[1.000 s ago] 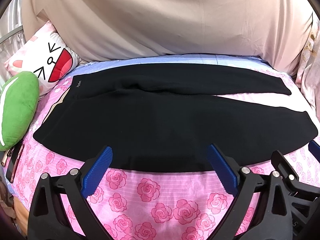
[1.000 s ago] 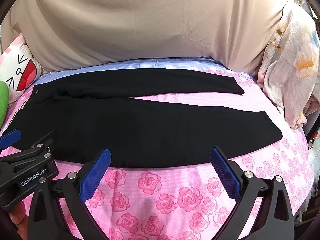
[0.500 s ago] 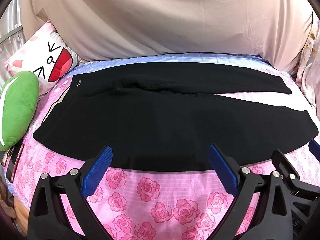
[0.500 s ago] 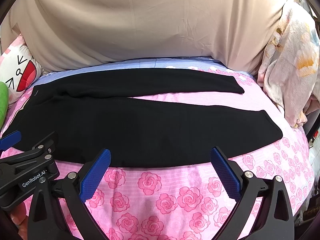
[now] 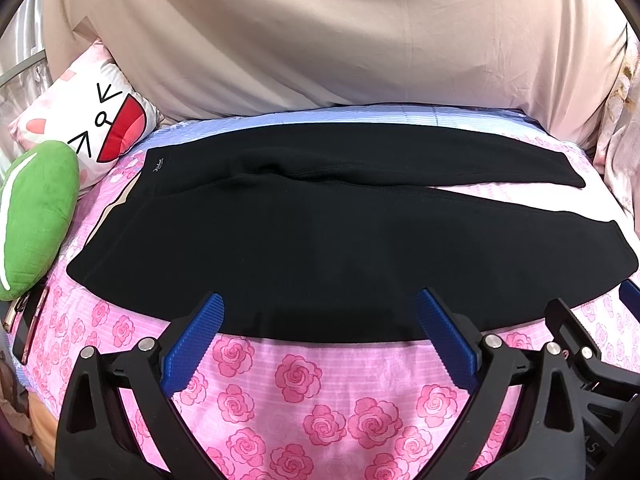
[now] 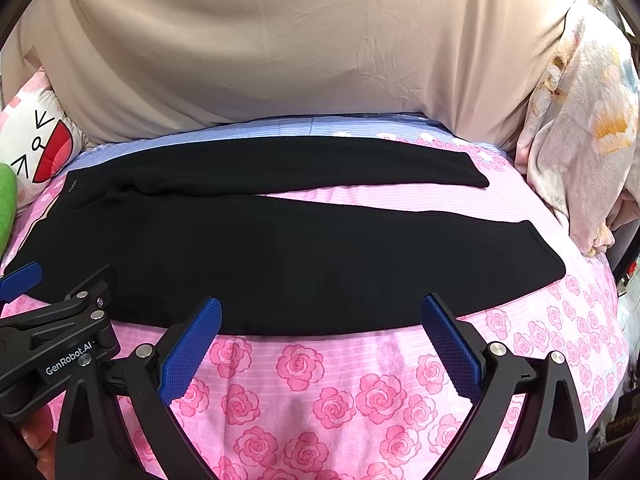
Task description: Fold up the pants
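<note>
Pink rose-print sheet (image 5: 304, 376) covers the bed under me, with beige fabric (image 6: 280, 48) draped behind it. Black pants (image 5: 320, 240) lie flat across it, legs spread rightward, waist toward a cartoon pillow (image 5: 92, 124). My left gripper (image 5: 320, 316) and right gripper (image 6: 320, 316) both hover with fingers apart, empty, just short of the near hem.

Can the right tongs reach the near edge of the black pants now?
Probably yes. The right tongs are open just before the near edge of the black pants, with only pink bedsheet between.
</note>
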`<state>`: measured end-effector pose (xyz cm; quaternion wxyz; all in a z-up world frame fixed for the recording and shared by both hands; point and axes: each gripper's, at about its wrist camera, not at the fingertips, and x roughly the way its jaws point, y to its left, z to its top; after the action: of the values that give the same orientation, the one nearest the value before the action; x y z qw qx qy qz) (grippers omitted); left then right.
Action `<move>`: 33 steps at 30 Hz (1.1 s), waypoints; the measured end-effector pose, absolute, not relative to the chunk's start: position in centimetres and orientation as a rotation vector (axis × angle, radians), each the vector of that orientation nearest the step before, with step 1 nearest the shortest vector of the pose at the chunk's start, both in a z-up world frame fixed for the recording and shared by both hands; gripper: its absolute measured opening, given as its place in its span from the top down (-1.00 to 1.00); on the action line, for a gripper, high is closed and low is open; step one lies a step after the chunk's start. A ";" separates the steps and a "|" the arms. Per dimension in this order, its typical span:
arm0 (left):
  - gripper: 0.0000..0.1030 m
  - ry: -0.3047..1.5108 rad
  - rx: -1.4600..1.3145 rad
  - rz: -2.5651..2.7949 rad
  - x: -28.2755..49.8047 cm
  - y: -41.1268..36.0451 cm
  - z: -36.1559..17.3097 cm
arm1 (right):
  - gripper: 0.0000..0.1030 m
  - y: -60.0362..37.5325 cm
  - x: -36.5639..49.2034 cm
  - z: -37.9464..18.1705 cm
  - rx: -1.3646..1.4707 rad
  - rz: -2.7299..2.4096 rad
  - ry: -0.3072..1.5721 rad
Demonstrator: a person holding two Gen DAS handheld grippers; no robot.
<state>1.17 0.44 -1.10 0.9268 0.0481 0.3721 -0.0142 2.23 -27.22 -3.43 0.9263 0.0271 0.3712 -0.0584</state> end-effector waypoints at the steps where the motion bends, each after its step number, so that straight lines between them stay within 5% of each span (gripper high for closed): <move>1: -0.85 0.764 0.099 -0.029 1.2 0.5 -1.1 | -0.90 -27.2 2.2 -3.4 0.056 -0.119 0.762; 33: -0.91 0.807 0.123 -0.028 4.6 -0.6 -2.3 | -0.90 -29.9 6.0 -5.8 0.095 -0.106 0.825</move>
<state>4.63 -0.60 -2.29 0.9177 0.0597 0.3926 -0.0134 5.96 -29.88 -5.78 0.9137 0.0460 0.4005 -0.0515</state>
